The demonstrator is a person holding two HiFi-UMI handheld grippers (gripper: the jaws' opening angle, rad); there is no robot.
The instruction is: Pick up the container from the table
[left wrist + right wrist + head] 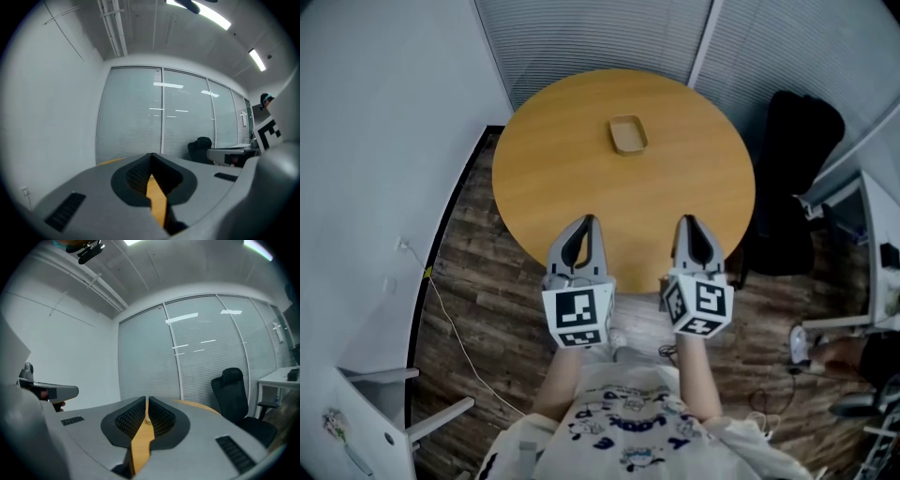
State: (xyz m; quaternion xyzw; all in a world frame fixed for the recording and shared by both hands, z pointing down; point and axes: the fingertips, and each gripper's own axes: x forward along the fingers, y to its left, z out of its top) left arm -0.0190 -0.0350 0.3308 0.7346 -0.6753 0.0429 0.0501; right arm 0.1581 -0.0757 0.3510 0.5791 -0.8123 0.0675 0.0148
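A small tan container point(628, 134) lies on the far half of the round wooden table point(544, 178), open side up. My left gripper point(585, 222) and right gripper point(686, 223) hover side by side over the table's near edge, well short of the container. Both are shut with nothing between the jaws. In the left gripper view the jaws point(151, 159) meet at the tips, with only a strip of table showing behind. The right gripper view shows its jaws point(147, 401) closed the same way. The container is hidden in both gripper views.
A black office chair point(792, 178) stands right of the table, with a white desk point(872, 244) beyond it. A grey wall point(384, 141) runs along the left and blinds cover the glass behind. A white cable point(455, 328) lies on the wooden floor.
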